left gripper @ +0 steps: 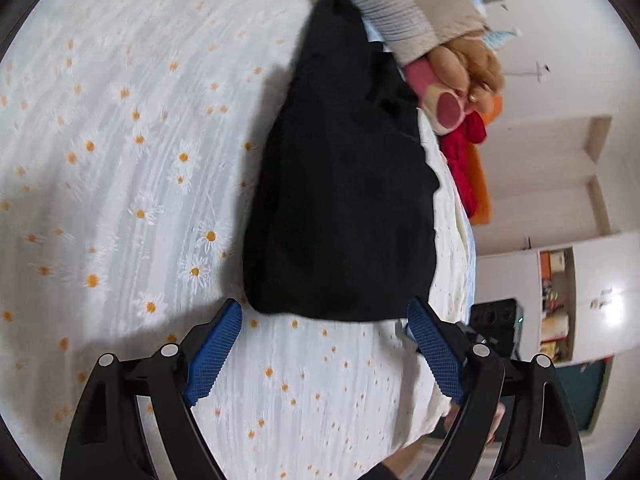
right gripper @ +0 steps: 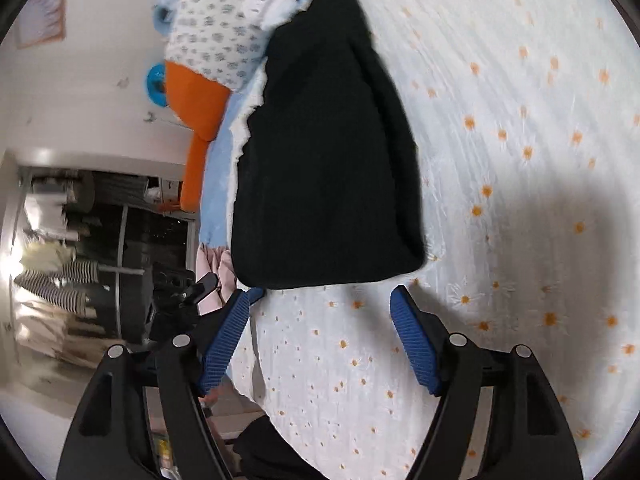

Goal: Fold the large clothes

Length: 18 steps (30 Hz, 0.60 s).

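Observation:
A black garment (left gripper: 340, 184) lies folded into a long narrow shape on the daisy-print bedspread (left gripper: 120, 160). Its near end sits just beyond my left gripper (left gripper: 324, 312), whose blue pads stand wide apart with only bedspread between them. In the right wrist view the same black garment (right gripper: 328, 160) stretches away from my right gripper (right gripper: 324, 296). That gripper is open too, its pads spread just short of the cloth's near edge. Neither gripper touches the garment.
A pile of clothes and soft toys (left gripper: 452, 80) lies along the bed edge beyond the garment, with orange and red cloth (left gripper: 472, 168). The pile (right gripper: 208, 40) shows again on the left, beside an orange piece (right gripper: 196, 100). Shelves (left gripper: 556, 300) and a clothes rack (right gripper: 72, 280) stand off the bed.

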{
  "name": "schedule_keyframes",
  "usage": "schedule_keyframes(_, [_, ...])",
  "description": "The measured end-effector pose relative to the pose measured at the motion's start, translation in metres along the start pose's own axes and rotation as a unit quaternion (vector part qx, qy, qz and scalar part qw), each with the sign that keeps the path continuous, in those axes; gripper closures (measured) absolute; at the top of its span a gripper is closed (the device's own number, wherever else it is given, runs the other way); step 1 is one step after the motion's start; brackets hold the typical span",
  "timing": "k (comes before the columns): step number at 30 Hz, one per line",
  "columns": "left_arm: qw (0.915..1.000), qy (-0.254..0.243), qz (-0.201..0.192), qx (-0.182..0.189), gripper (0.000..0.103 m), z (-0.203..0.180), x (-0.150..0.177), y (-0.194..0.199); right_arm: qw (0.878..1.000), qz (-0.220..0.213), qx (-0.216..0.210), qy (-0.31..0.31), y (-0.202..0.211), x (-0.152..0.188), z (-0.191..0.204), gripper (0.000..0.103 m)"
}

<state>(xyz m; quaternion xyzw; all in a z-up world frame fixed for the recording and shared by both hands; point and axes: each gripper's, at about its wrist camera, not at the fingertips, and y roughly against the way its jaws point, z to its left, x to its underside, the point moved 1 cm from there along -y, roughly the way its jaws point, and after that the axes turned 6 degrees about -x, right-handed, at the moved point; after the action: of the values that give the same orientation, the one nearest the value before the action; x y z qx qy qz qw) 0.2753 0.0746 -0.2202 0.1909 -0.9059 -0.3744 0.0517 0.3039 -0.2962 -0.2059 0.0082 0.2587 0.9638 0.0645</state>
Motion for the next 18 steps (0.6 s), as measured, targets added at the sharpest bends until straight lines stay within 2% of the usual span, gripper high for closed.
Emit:
schedule_keyframes(3, [0.9996, 0.021, 0.000, 0.022, 0.011, 0.006, -0.008, -0.010, 1.000, 0.000, 0.003, -0.022, -0.010, -0.008, -0.010, 0.031])
schedule_keyframes(9, [0.9978, 0.042, 0.005, 0.051, 0.011, 0.008, -0.024, -0.015, 0.999, 0.005, -0.004, -0.040, -0.017, -0.027, -0.006, 0.027])
schedule_keyframes(12, [0.9972, 0.049, 0.014, 0.054, 0.011, 0.010, -0.027, -0.018, 0.998, 0.005, -0.037, -0.055, -0.013, -0.030, -0.008, 0.027])
schedule_keyframes(15, [0.9978, 0.037, 0.019, 0.051, 0.011, 0.008, -0.024, -0.015, 0.998, 0.002, -0.048, -0.049, -0.011, -0.034, -0.007, 0.036])
schedule_keyframes(16, [0.9979, 0.037, 0.019, 0.050, 0.013, 0.008, -0.023, -0.016, 0.998, 0.003, -0.043, -0.049, -0.012, -0.034, -0.010, 0.044])
schedule_keyframes(18, [0.9982, 0.036, 0.017, 0.046, 0.018, 0.008, -0.021, -0.015, 0.998, 0.005, -0.030, -0.056, -0.015, -0.032, -0.022, 0.055])
